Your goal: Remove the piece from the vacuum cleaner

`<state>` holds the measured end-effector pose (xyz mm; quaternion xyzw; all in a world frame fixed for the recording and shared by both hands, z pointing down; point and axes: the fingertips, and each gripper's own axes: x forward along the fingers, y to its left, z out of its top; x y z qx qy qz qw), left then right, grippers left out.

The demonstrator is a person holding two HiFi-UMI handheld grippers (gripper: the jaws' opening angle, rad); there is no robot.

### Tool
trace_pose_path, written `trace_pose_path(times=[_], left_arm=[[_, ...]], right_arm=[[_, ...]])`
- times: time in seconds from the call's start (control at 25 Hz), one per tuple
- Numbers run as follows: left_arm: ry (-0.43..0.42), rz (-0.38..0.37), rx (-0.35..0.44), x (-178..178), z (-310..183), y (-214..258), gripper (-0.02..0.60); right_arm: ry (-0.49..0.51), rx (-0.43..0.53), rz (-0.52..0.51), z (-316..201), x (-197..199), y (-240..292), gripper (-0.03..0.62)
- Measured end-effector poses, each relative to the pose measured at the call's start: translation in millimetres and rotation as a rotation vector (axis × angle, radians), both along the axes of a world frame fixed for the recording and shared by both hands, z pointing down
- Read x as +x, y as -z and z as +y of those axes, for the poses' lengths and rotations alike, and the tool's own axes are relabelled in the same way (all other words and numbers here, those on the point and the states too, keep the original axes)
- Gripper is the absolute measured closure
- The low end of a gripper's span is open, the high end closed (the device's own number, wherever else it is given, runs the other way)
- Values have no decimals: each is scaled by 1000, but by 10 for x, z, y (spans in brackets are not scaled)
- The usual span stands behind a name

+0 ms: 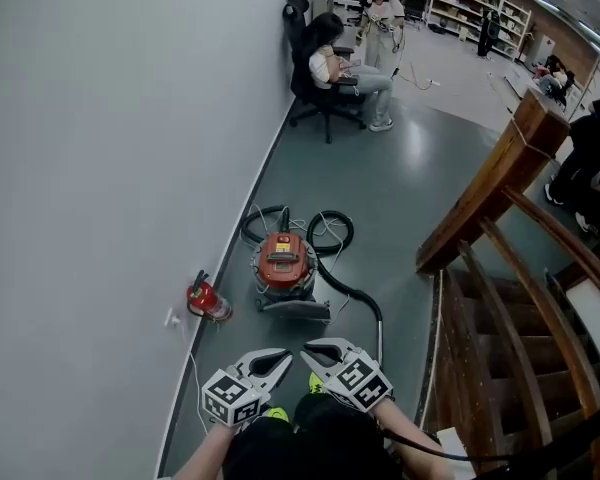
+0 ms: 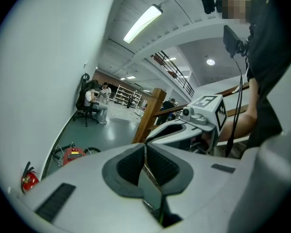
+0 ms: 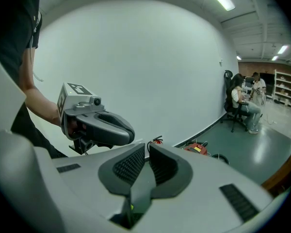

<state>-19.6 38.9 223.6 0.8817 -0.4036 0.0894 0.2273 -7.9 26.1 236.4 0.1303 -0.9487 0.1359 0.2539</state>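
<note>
Approach to the vacuum cleaner (image 1: 283,263), both tongs closed and empty.
Head view: it stands on the floor (image 1: 420,168) by the wall edge, well apart from the left tongs (image 1: 283,356) and right tongs (image 1: 310,349), which point slightly down. Left gripper view: jaws together. Right gripper view: the same; better to open them before reaching the hose (image 1: 352,290).

Glossy smooth floor (image 1: 410,168), vacuum cleaner (image 1: 283,258) of red plastic and shiny metal, varnished wooden stair rail (image 1: 500,183).
</note>
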Motion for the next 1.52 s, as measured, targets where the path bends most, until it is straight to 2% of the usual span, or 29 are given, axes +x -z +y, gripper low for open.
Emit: trace_pose_path(times=[0.44,0.68,1.08,1.52], left_arm=[[38,-42,-12,110,-498,-83,572],[-3,-94,-12,109,-588,-150,571],[-87,-127,-37,-46,-736,-410,501],[-160,-160,-85,-113,-855,-1015,468]], right_arm=[[86,11,23,-540,85,-88,548],[72,-4,27,-653,52,-148,540],[22,-13,72,-821,-95,-348,519],[12,-67,150,-939,-156,-990,473]])
